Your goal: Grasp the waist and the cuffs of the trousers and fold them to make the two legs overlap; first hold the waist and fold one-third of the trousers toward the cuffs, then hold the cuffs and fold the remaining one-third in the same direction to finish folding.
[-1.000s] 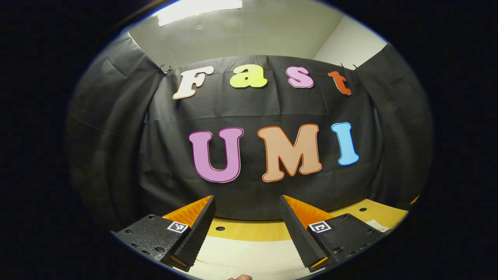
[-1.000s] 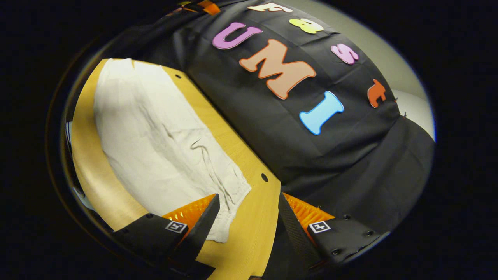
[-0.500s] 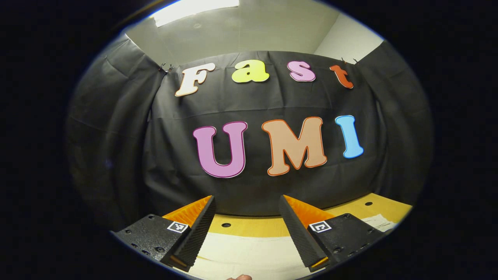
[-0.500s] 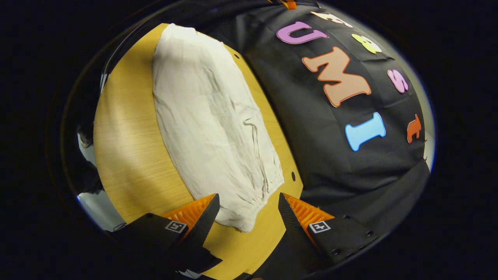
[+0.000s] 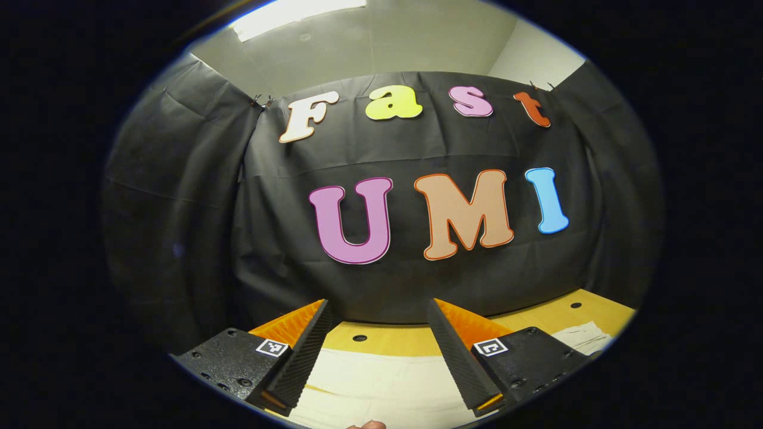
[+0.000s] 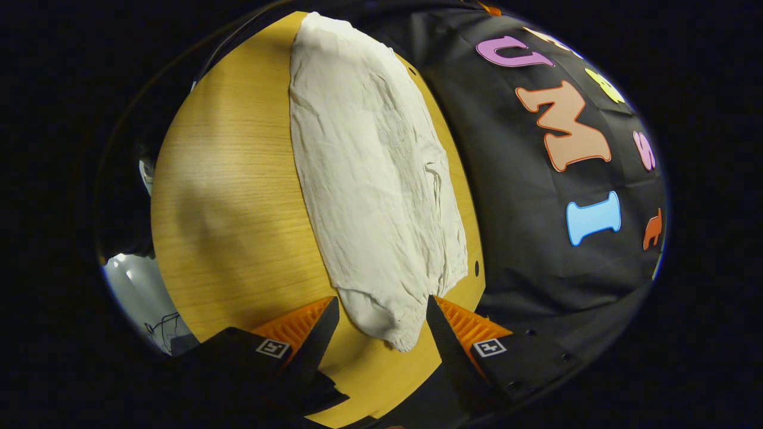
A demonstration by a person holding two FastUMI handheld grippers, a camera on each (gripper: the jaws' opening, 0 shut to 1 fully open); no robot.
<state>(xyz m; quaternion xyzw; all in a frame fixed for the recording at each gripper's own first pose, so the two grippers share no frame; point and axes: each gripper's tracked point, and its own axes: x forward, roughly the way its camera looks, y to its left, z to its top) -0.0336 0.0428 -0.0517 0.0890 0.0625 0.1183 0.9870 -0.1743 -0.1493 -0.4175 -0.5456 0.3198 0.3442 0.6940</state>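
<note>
Right gripper view: the cream trousers (image 6: 375, 179) lie flat and lengthwise on the wooden desk (image 6: 232, 196), along the side nearest the black cloth wall (image 6: 536, 250), with light creases across the fabric. One end of the garment reaches toward the camera and lies in the gap between the two fingers of the right hand-held gripper (image 6: 381, 316); whether this end is the waist or the cuffs cannot be told. The jaws stand wide apart, with neither finger pressing on the cloth; the fabric's edge appears just beside the inner face of the right-hand finger (image 6: 444, 333), though actual contact cannot be told. A small dark hole (image 6: 476, 268) marks the desk just beside the trousers, near the wall. Left gripper view: the left hand-held gripper (image 5: 378, 333) is also spread open and holds nothing. It points almost level at the black cloth wall (image 5: 191, 208), above which a pale ceiling with a bright light panel (image 5: 298, 11) is seen. Below and between its fingers lies a stretch of the trousers (image 5: 375, 381) on the desk (image 5: 393, 342); another pale part of the fabric (image 5: 587, 336) lies at the far right. A fingertip (image 5: 368, 425) of the person shows at the bottom edge.
</note>
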